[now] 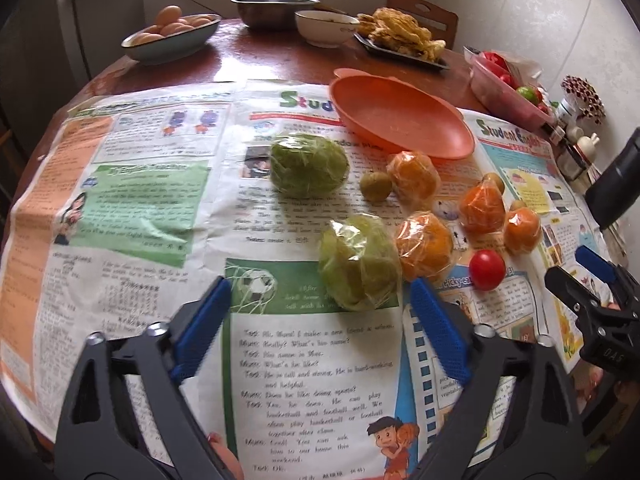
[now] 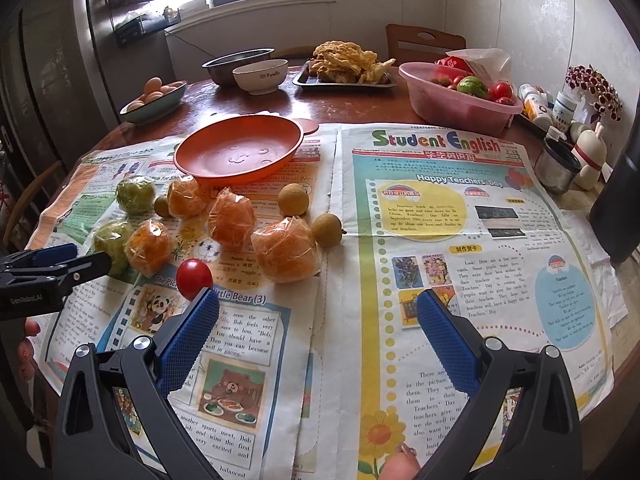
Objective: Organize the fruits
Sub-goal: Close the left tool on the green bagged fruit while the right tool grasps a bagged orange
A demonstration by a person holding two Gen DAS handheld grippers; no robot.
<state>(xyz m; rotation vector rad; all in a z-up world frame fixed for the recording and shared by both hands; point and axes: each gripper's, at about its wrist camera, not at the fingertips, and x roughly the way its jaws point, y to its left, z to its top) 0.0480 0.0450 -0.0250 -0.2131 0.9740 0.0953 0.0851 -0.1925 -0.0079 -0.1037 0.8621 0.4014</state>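
1. Left wrist view: left gripper [image 1: 320,308] low over newspaper [image 1: 160,208], jaws spread wide, nothing between the pads.
2. Near green fruit [image 1: 358,262], plastic-wrapped, just ahead of the fingertips, slightly right of centre; second green fruit [image 1: 308,168] farther back.
3. Wrapped oranges [image 1: 426,246] to the right of the green fruit, one touching the near green one; red tomato [image 1: 487,269] just beside that orange; small brown fruit [image 1: 375,186] between far green fruit and an orange.
4. Orange bowl [image 1: 400,116] behind the fruit cluster, holding nothing.
5. Right wrist view: right gripper [image 2: 318,312] also wide open, gripping nothing, over newspaper right of the cluster; tomato just past its left fingertip.
6. Egg dish [image 1: 172,36], white bowl [image 1: 326,26], pink tub [image 2: 460,96] at table's far side.
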